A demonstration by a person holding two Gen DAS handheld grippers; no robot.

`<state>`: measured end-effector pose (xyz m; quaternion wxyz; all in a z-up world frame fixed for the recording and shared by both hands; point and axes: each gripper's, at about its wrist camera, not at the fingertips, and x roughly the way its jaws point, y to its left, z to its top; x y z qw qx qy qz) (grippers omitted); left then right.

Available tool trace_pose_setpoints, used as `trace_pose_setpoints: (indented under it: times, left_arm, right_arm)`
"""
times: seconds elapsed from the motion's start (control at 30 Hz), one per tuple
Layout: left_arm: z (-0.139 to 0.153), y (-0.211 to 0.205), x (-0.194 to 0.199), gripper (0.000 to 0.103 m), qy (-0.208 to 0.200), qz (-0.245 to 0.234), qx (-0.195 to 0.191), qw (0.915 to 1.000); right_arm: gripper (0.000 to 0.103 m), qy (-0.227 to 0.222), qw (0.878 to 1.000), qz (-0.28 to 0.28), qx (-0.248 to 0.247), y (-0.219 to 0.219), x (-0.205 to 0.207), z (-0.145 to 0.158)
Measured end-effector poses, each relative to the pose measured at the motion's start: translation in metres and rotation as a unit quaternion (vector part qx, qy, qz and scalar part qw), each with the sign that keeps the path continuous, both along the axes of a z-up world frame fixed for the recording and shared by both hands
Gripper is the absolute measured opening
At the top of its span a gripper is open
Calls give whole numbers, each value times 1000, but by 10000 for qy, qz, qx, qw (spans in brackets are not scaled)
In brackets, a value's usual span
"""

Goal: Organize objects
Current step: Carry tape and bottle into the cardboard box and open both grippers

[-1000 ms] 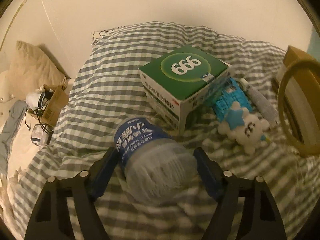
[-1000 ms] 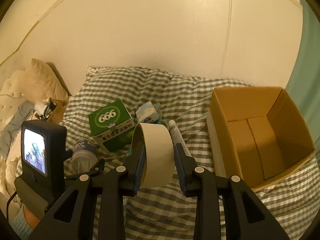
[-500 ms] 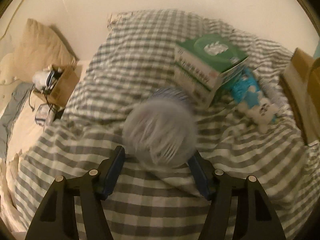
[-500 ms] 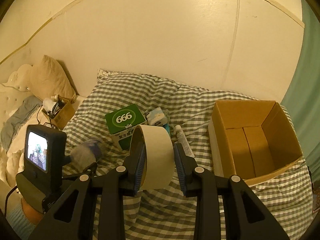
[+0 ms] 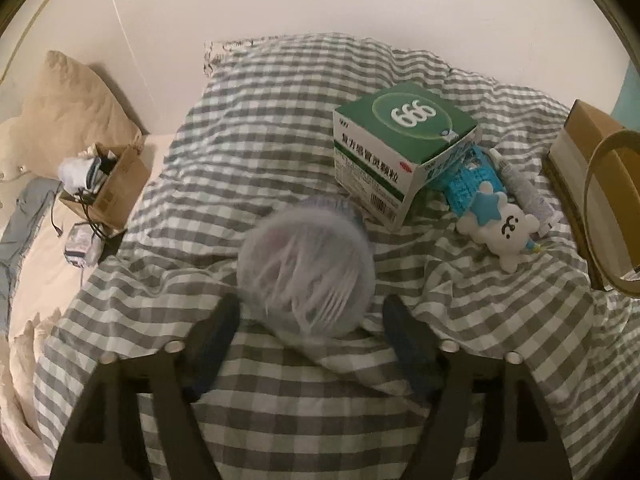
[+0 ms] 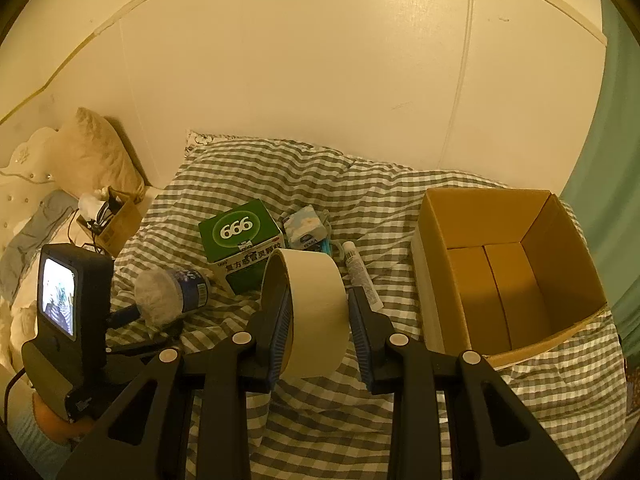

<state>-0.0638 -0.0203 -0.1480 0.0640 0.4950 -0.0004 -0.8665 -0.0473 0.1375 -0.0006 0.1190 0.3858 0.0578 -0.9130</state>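
My left gripper (image 5: 310, 312) is shut on a clear plastic jar of cotton swabs (image 5: 306, 270) with a blue label, held above the checked bedcover; it also shows in the right wrist view (image 6: 172, 290). My right gripper (image 6: 320, 316) is shut on a wide roll of beige tape (image 6: 312, 312), held above the bed left of the open cardboard box (image 6: 508, 276). The tape roll's edge shows in the left wrist view (image 5: 612, 212).
On the cover lie a green 999 box (image 5: 404, 152), a blue packet with a white plush toy (image 5: 496, 220) and a tube (image 6: 360, 276). A small carton of clutter (image 5: 100, 188) and a pillow (image 5: 76, 108) lie left. A wall runs behind.
My left gripper has lifted the jar off the cover and tipped it so its end faces the camera. My right gripper has risen with the tape roll.
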Motion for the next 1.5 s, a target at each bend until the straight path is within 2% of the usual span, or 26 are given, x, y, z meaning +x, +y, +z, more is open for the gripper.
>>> trace_pose_setpoints:
  times: [0.2, 0.27, 0.37, 0.47, 0.6, 0.77, 0.93, 1.07, 1.17, 1.33, 1.43, 1.5]
  left_arm:
    - [-4, -2, -12, 78, 54, 64, 33, 10000]
    - [-8, -3, -15, 69, 4, 81, 61, 9999]
    - [-6, -4, -15, 68, 35, 96, 77, 9999]
    - [4, -2, -11, 68, 156, 84, 67, 9998]
    - [33, 3, 1, 67, 446, 24, 59, 9990]
    - [87, 13, 20, 66, 944, -153, 59, 9954]
    - [150, 37, 31, 66, 1553, -435, 64, 9869]
    - [189, 72, 30, 66, 1873, -780, 142, 9791]
    - [212, 108, 24, 66, 2062, -1126, 305, 9715]
    - [226, 163, 10, 66, 2091, -1594, 486, 9636]
    - [219, 192, -3, 66, 1977, -1814, 513, 9620]
    - [207, 214, -15, 66, 1824, -1957, 485, 9623]
  right_arm:
    - [29, -61, 10000, 16, -7, -1, -2, -5]
    - [29, -104, 9999, 7, 2, -1, -4, -9]
    - [29, -170, 9999, -20, 19, 0, -8, -14]
    - [29, -198, 9998, -41, 24, 1, -10, -15]
    - [29, -131, 9999, -41, 42, 2, -6, -8]
    - [29, 130, 9999, -5, -32, 8, 7, 22]
    - [29, 433, 9981, 104, -429, 31, 18, 77]
    - [29, 787, 9963, -35, -344, 58, 25, 119]
    - [29, 998, 9949, -154, -45, 78, 21, 147]
    - [29, 1167, 9885, -322, 905, 105, 0, 176]
    - [29, 1104, 9866, -412, 1124, 128, -13, 174]
    - [29, 996, 9882, -489, 1053, 143, -22, 167]
